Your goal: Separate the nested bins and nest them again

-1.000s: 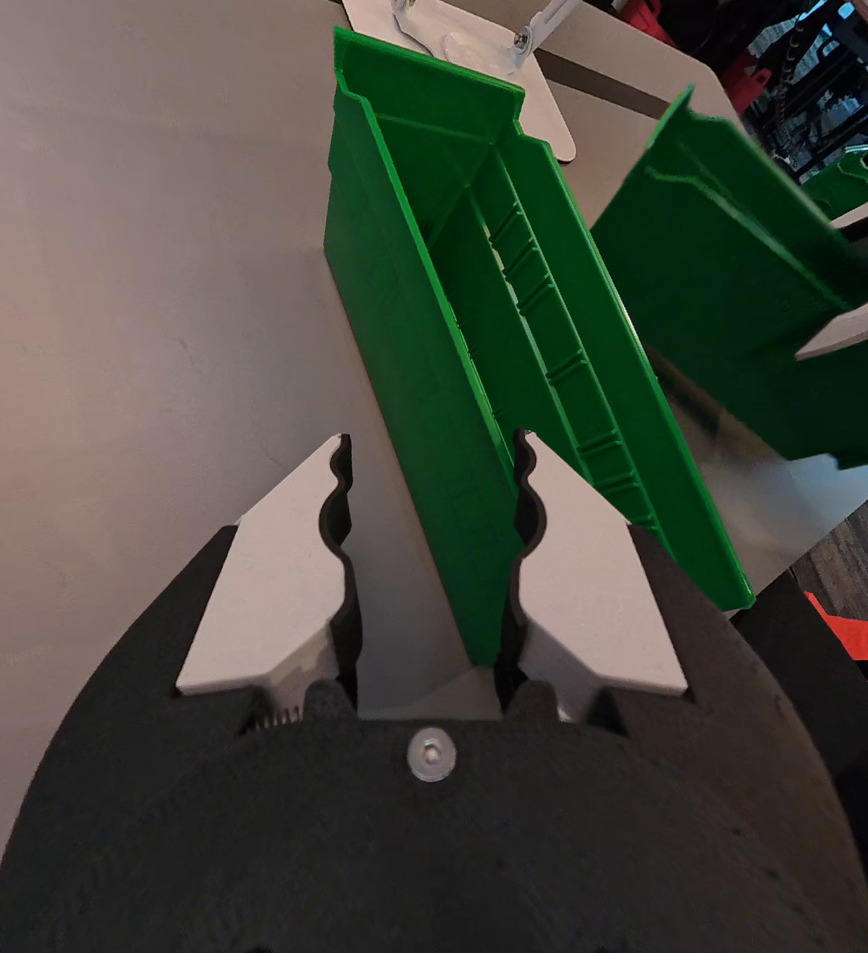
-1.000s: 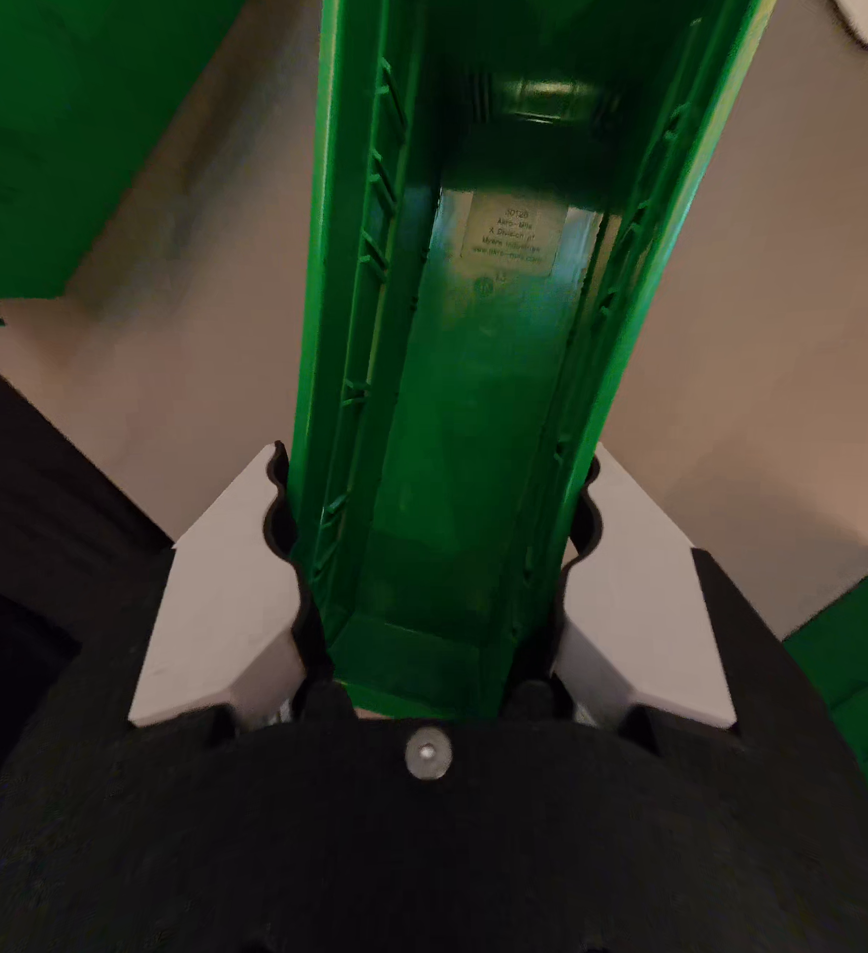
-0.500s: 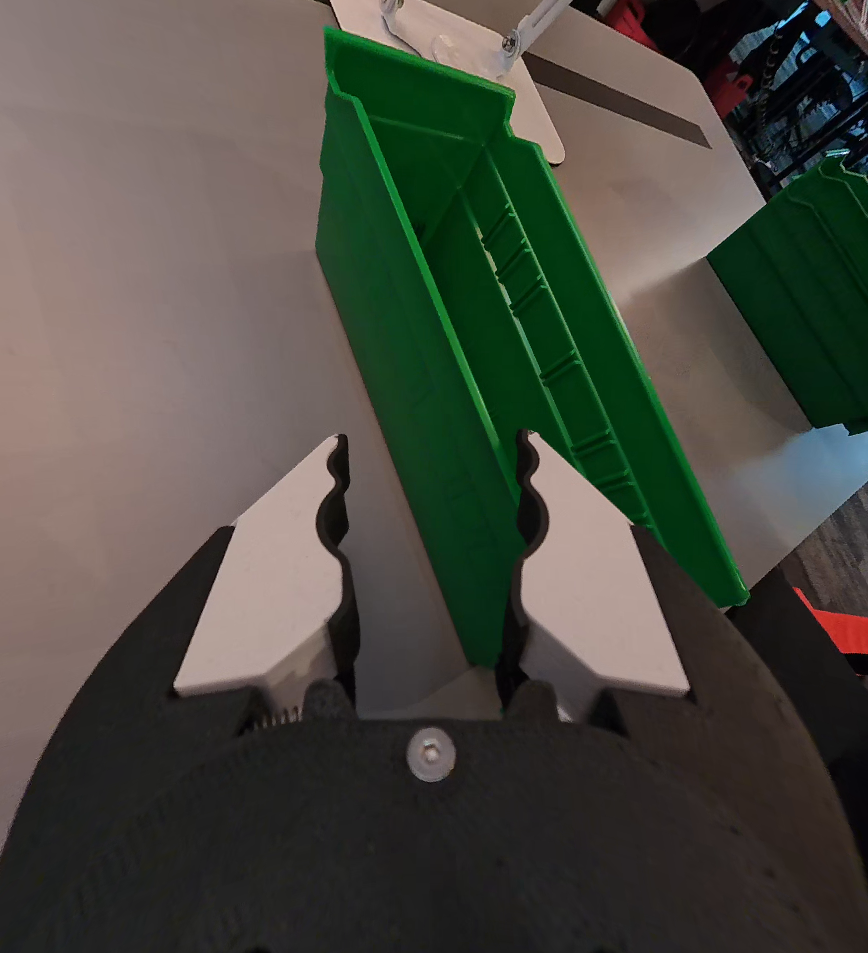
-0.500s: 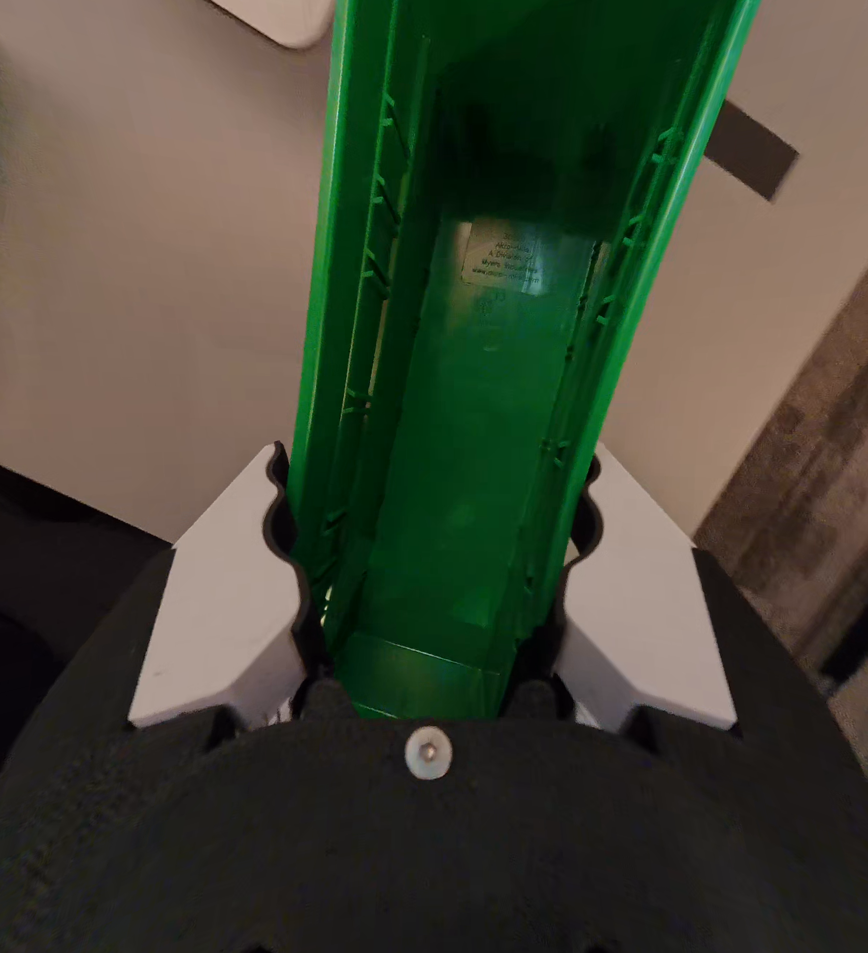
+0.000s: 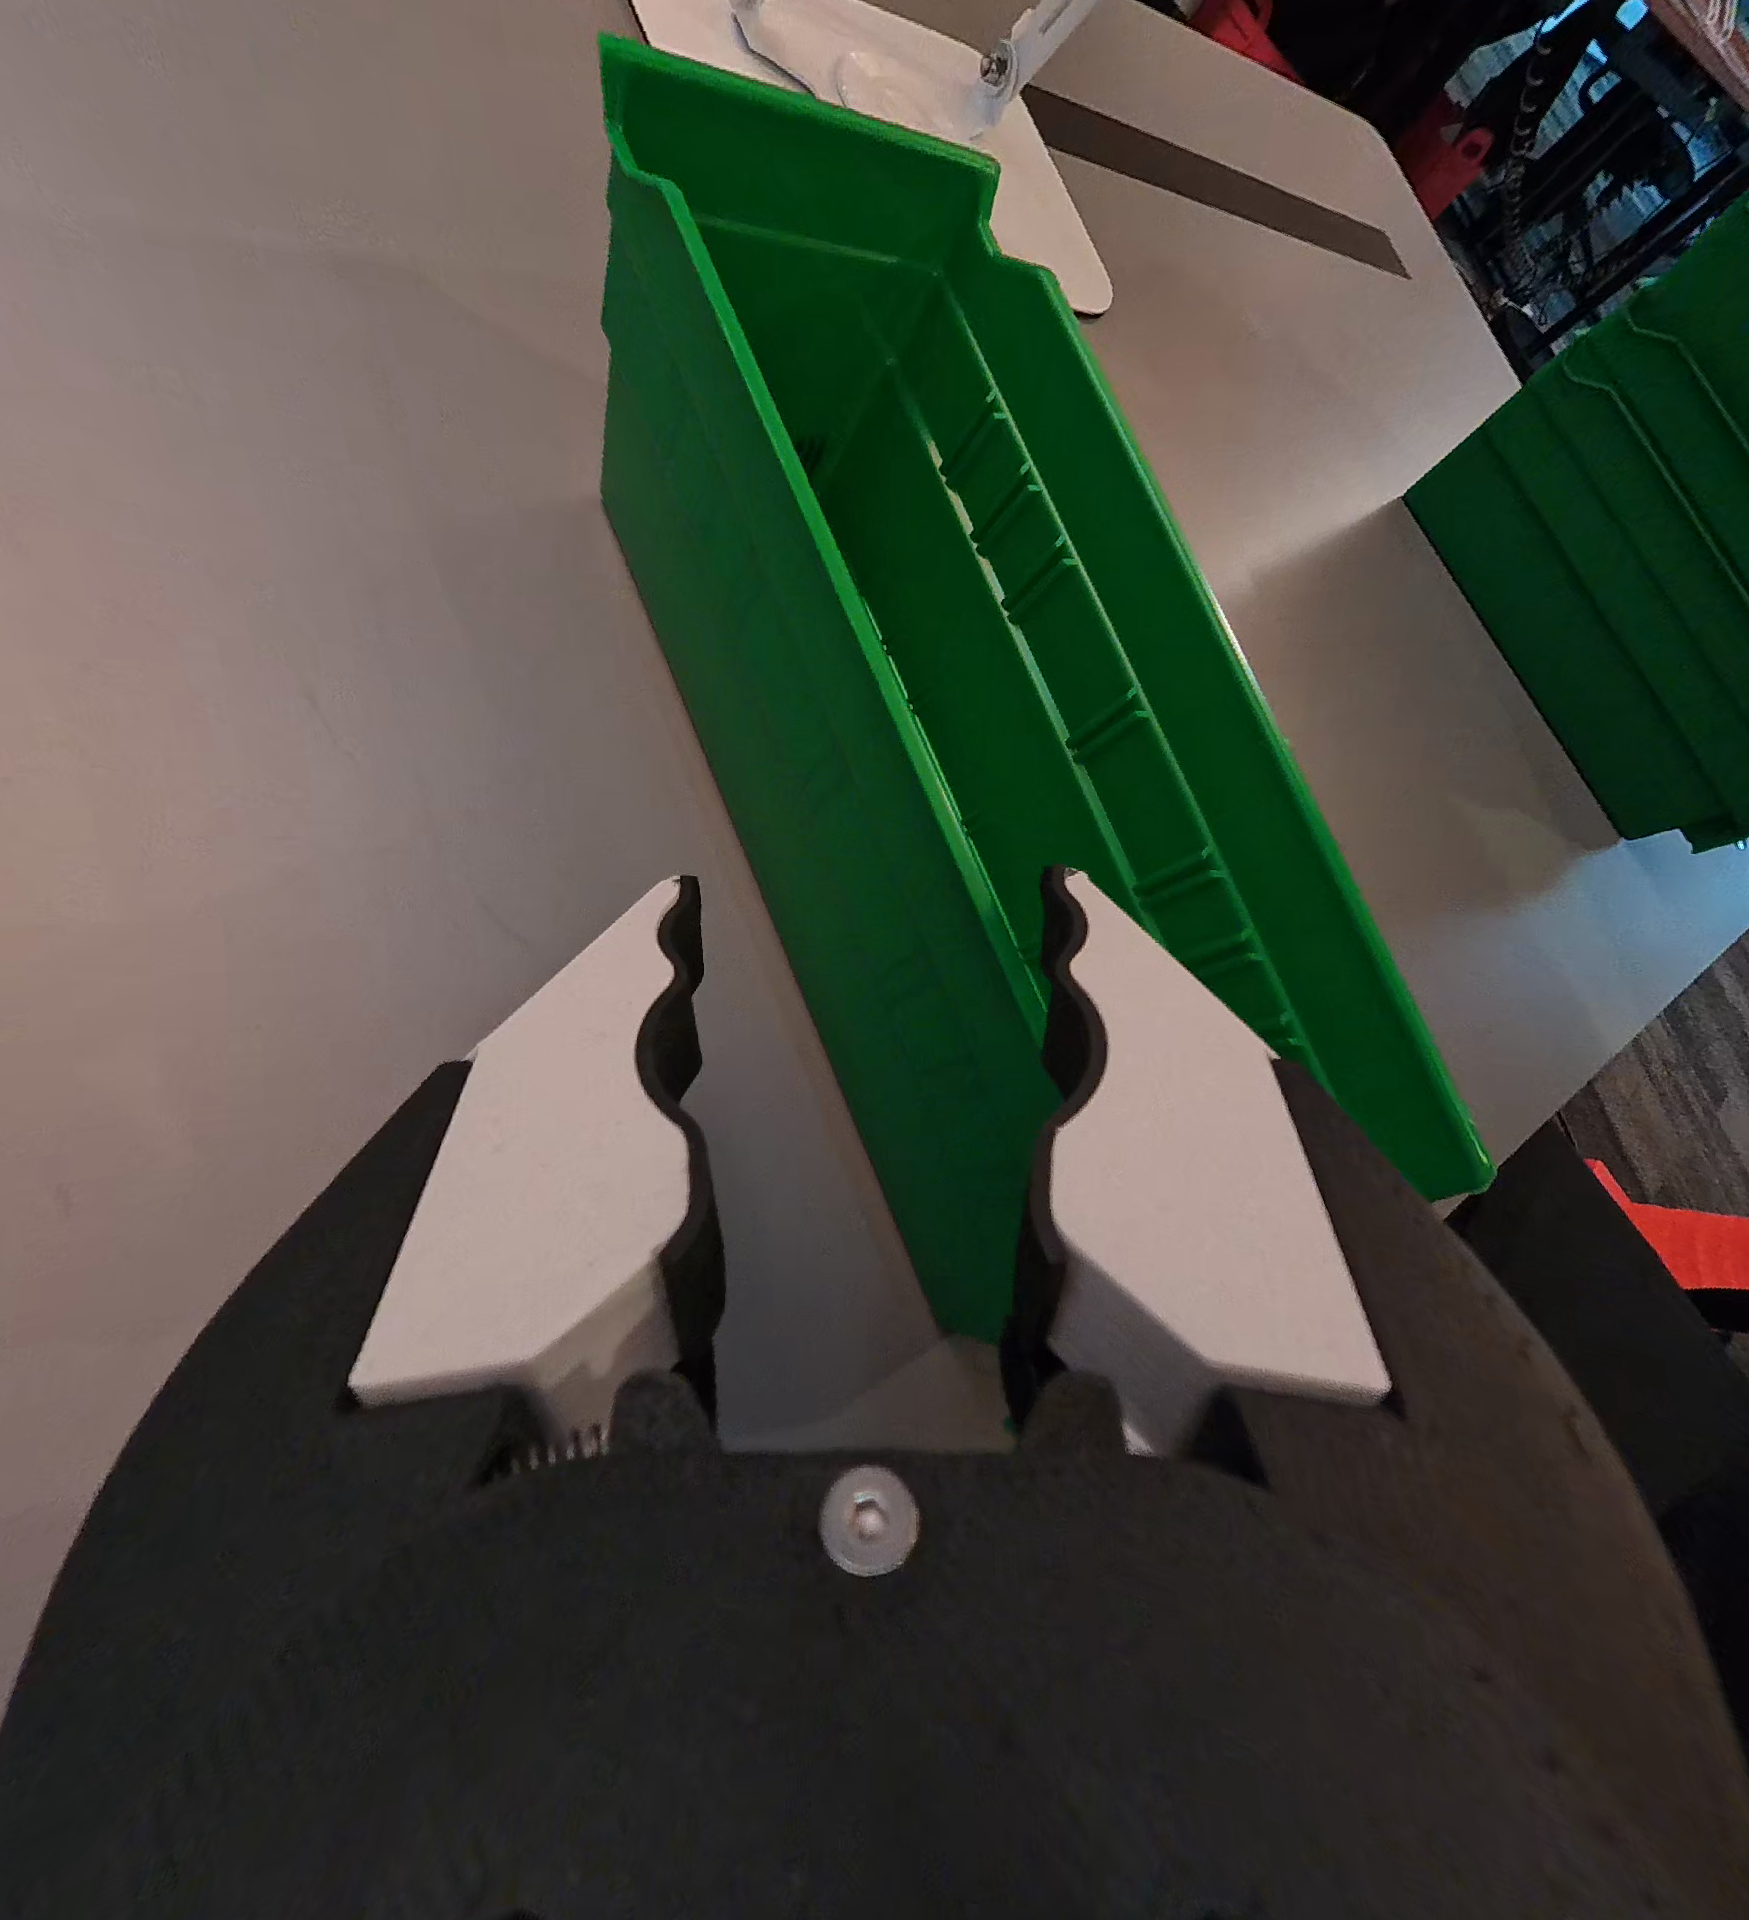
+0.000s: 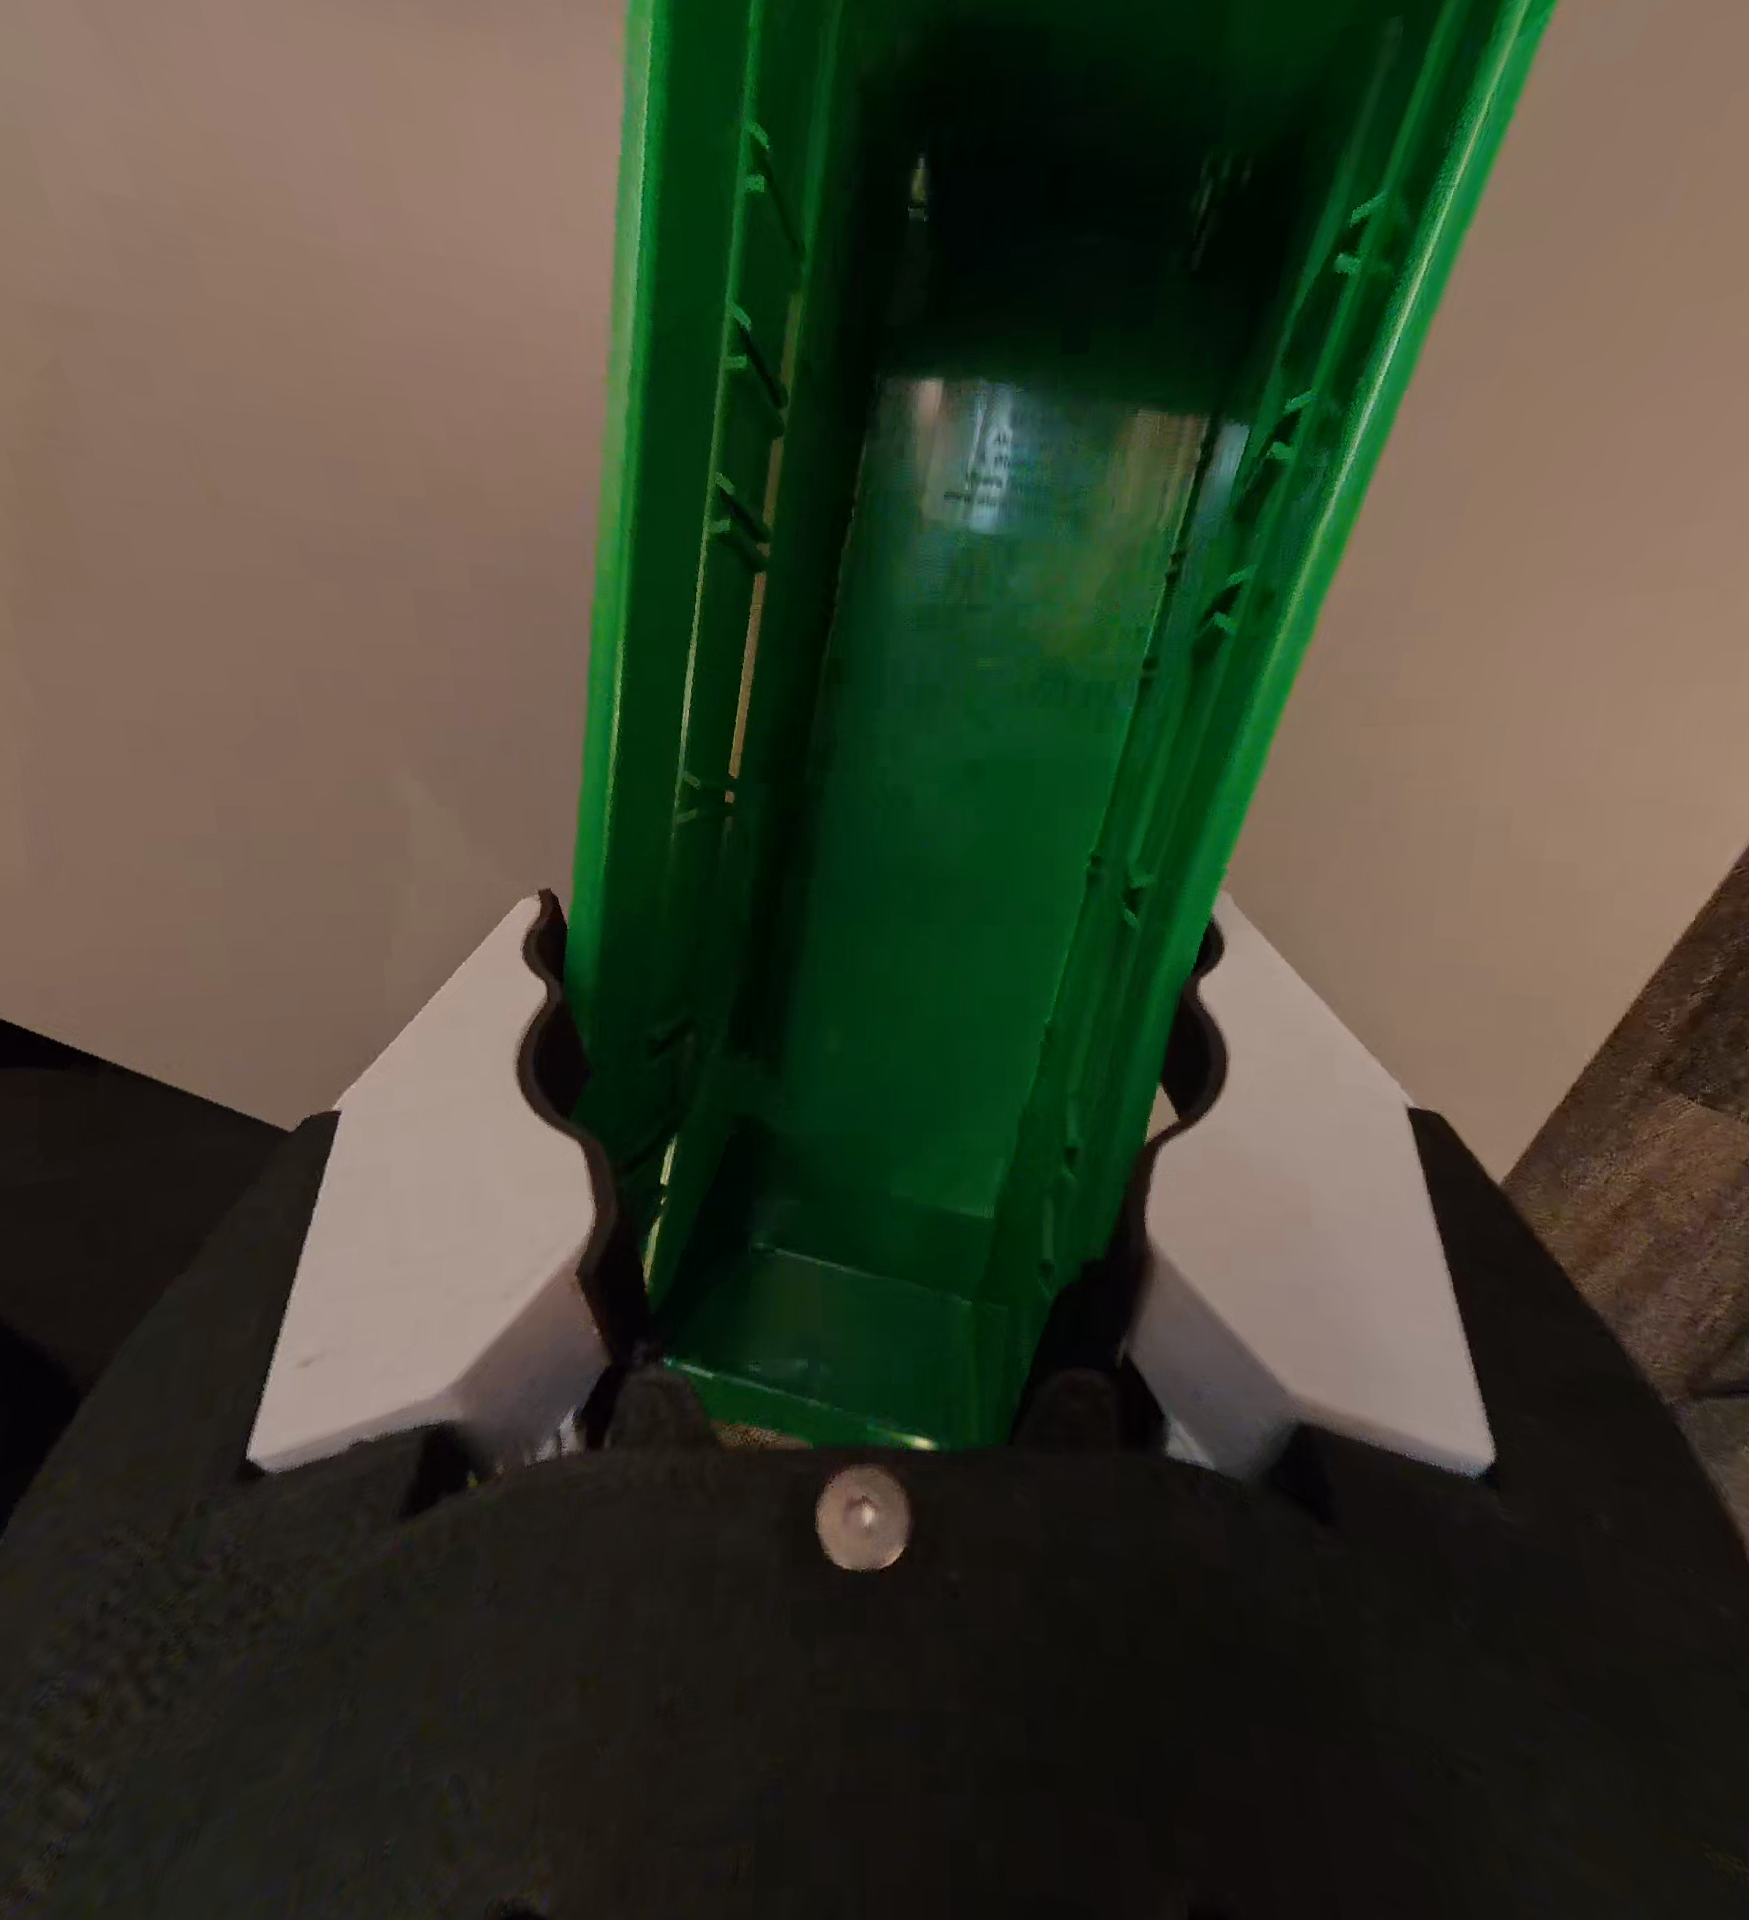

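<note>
Left tool (image 5: 870, 1049): fingers spread, astride the near side wall of a long green bin (image 5: 880, 582) resting on the pale surface (image 5: 226, 520), right finger (image 5: 1192, 1174) inside the bin touching the wall, left finger outside, clear of it. Right tool (image 6: 875, 1091): pinched across the width of a second green bin (image 6: 963, 831), held near the surface edge, apart from the first. White base plate (image 5: 1046, 218) behind the first bin.

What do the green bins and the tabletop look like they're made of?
Green bins: likely moulded plastic, semi-gloss; thin walls, moulded ribs, soft sheen on the floor. Tabletop: smooth, matte-to-satin beige, probably laminate or coated board; it shows faint reflections, no grain. Neither can be confirmed by look alone.
</note>
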Demonstrator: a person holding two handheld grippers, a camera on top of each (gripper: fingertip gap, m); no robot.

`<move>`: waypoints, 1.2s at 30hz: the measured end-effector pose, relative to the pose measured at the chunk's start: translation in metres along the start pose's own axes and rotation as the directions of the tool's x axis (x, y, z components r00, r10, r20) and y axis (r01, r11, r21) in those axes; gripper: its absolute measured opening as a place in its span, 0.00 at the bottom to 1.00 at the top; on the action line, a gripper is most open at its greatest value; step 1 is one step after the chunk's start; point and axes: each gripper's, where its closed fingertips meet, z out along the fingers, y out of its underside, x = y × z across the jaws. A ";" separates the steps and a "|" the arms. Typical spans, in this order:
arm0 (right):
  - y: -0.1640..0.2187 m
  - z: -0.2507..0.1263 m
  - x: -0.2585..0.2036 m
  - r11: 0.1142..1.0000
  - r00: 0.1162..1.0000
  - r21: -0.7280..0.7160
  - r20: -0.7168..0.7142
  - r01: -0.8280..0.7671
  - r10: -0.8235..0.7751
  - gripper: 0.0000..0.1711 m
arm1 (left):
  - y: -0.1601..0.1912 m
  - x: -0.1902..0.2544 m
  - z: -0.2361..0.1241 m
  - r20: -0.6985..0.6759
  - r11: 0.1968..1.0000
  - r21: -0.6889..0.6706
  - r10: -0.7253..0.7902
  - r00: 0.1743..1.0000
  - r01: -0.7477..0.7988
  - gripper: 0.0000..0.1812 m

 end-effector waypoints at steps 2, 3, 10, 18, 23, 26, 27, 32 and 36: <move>0.004 0.010 0.003 1.000 1.000 -0.001 0.015 -0.018 0.018 0.68 | 0.001 0.000 0.000 -0.002 1.000 -0.004 0.000 1.000 0.000 0.36; 0.005 0.014 0.004 1.000 0.999 0.003 0.028 -0.029 0.029 0.69 | 0.001 0.000 0.001 -0.004 1.000 -0.005 0.000 1.000 0.000 0.36; 0.018 0.032 0.008 0.997 0.997 -0.053 0.053 -0.052 0.054 0.80 | 0.003 0.003 0.003 -0.033 1.000 -0.015 -0.005 0.999 0.005 0.35; 0.003 -0.010 0.013 0.998 0.998 0.033 -0.041 -0.053 0.055 0.88 | 0.008 0.018 0.006 -0.125 0.999 -0.043 -0.036 0.992 0.031 0.34; -0.034 -0.047 -0.062 0.978 0.995 0.187 0.006 0.097 -0.100 0.85 | 0.011 0.044 0.018 -0.217 0.997 -0.061 -0.061 0.974 0.049 0.33; -0.059 -0.046 -0.145 0.943 0.967 0.271 0.110 0.195 -0.231 0.84 | 0.011 0.064 0.027 -0.252 0.996 -0.063 -0.075 0.965 0.061 0.36; -0.064 -0.041 -0.174 0.936 0.952 0.275 0.146 0.220 -0.267 0.85 | 0.014 0.069 0.031 -0.249 0.995 -0.076 -0.085 0.965 0.068 0.34; -0.076 0.007 -0.295 0.910 0.867 0.242 0.298 0.336 -0.400 0.86 | 0.020 0.116 0.046 -0.365 0.986 -0.112 -0.155 0.918 0.122 0.37; -0.085 0.055 -0.342 0.887 0.838 0.189 0.295 0.421 -0.460 0.91 | 0.028 0.143 0.049 -0.440 0.986 -0.150 -0.130 0.889 0.070 0.37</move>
